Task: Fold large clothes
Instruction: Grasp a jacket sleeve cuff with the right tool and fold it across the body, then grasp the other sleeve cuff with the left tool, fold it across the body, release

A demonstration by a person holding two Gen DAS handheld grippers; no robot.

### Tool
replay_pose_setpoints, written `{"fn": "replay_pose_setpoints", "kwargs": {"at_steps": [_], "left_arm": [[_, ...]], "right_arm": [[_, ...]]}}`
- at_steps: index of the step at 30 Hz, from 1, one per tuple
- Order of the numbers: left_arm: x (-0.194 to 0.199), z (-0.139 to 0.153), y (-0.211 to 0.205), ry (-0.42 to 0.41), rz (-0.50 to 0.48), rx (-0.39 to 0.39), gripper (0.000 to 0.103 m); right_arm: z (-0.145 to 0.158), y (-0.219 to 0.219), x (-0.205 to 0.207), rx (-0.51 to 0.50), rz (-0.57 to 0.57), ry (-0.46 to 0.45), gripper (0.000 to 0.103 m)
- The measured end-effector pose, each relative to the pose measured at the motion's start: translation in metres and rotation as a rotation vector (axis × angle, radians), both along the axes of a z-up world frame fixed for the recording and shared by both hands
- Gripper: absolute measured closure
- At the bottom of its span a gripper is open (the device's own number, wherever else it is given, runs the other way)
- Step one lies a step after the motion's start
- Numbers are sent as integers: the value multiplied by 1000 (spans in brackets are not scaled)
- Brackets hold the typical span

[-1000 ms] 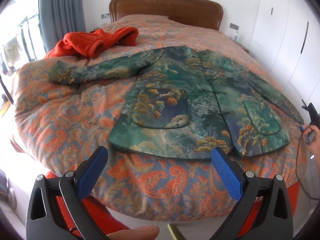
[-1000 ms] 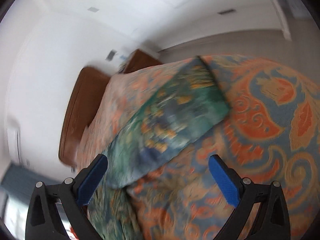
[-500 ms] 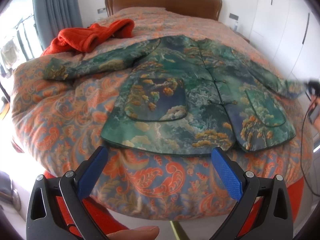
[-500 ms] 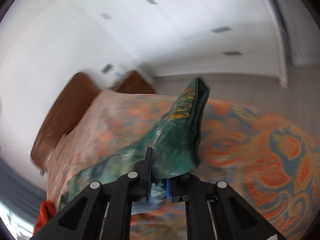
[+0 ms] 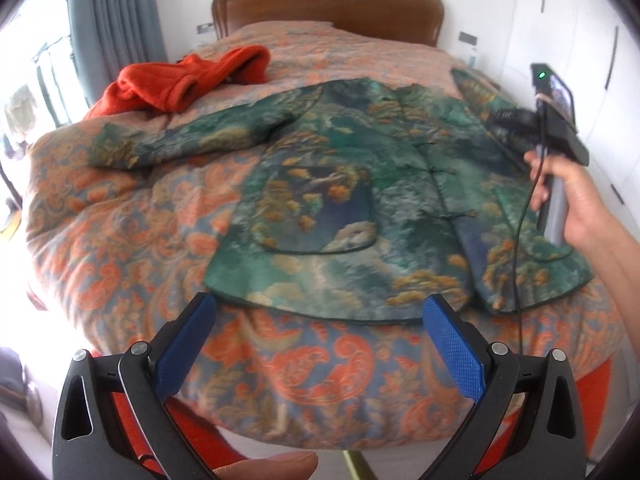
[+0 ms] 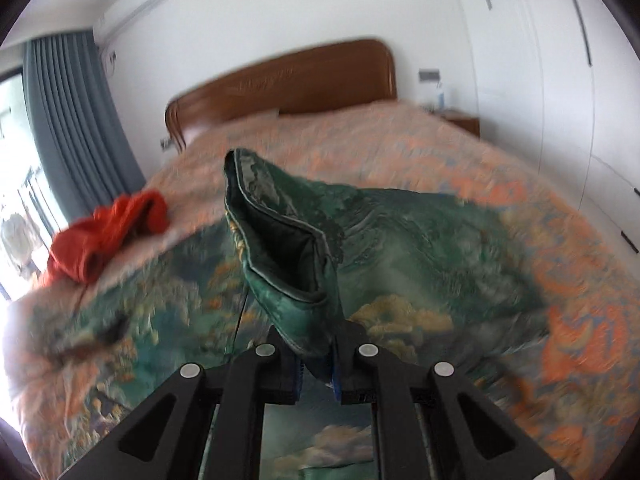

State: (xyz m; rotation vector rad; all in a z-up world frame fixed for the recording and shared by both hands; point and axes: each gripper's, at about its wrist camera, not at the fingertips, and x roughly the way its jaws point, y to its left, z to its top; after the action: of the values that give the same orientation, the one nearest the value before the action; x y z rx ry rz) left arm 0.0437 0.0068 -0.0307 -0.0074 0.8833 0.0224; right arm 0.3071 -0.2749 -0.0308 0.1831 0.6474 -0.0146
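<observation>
On bed: jacket (image 5: pixel 360 208) mostly flat. Right gripper (image 6: pixel 318 376) clamped on cuff (image 6: pixel 288 256), first fold starting; left gripper (image 5: pixel 320 344) wide open, empty.

A bed (image 5: pixel 120 264) with an orange and blue patterned quilt fills the view ahead of the left gripper (image 5: pixel 320 344). A green jacket (image 5: pixel 360 208) lies spread on the quilt, straight ahead of this gripper, its hem nearest. A red garment (image 5: pixel 180 80) lies crumpled further ahead to the left, near the wooden headboard (image 5: pixel 328 4).
</observation>
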Motion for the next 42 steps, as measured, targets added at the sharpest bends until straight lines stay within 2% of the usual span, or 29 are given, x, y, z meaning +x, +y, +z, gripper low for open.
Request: {"fn": "replay_pose_setpoints", "kwargs": {"at_steps": [3, 4, 5, 6, 7, 8, 11, 14, 15, 16, 18, 20, 22, 24, 26, 27, 29, 31, 35, 37, 39, 42], "left_arm": [[4, -7, 7, 13, 19, 15, 0], [8, -10, 8, 19, 19, 17, 0], [12, -12, 7, 22, 14, 16, 0], [18, -14, 6, 31, 2, 13, 0], [25, -15, 4, 38, -10, 4, 0], [30, -15, 4, 42, -21, -13, 0], [61, -11, -3, 62, -96, -135, 0], [105, -6, -22, 83, -210, -304, 0], [128, -5, -36, 102, -281, -379, 1], [149, -6, -49, 121, -331, -423, 1], [189, -14, -79, 168, -406, -481, 1], [224, -27, -105, 224, -438, -512, 2], [264, -49, -132, 286, -398, -491, 6], [291, -66, -149, 330, -355, -436, 22], [306, -77, -161, 359, -324, -403, 29], [311, -80, -165, 366, -304, -380, 35], [315, -81, -169, 371, -283, -331, 89], [315, -67, -174, 330, -289, -307, 95], [324, -18, -164, 160, -279, -269, 95], [337, -4, -151, 112, -244, -273, 95], [352, -8, -142, 108, -202, -247, 94], [366, -34, -134, 143, -164, -178, 93]], "right_arm": [[-40, 22, 6, -6, 14, 105, 88], [-55, 23, 6, -14, 18, 139, 84], [-69, 37, -8, -20, 23, 163, 69], [-78, 43, -8, -14, 46, 201, 60], [-84, 50, -11, -5, 79, 218, 46], [-83, 47, -30, -3, 104, 207, 42], [-73, 61, -67, 0, 168, 134, 41], [-60, 55, -119, 27, 190, 39, 31], [-56, 49, -136, 34, 185, 14, 29], [-53, 42, -155, 39, 173, -8, 28], [-52, 29, -187, 36, 141, -28, 28], [-54, 15, -218, 42, 103, -31, 28], [-58, 5, -240, 60, 68, -30, 28], [-60, -4, -262, 76, 42, -32, 28], [-61, -11, -278, 78, 27, -36, 28], [-60, -13, -286, 73, 26, -39, 28], [-58, -18, -300, 53, 19, -43, 28], [-58, -24, -312, 29, 3, -42, 28], [-59, -34, -318, 18, -17, -39, 28], [-60, -39, -315, 17, -22, -43, 28], [-59, -44, -305, 13, -14, -43, 28], [-55, -53, -277, 2, -10, -26, 28]]}}
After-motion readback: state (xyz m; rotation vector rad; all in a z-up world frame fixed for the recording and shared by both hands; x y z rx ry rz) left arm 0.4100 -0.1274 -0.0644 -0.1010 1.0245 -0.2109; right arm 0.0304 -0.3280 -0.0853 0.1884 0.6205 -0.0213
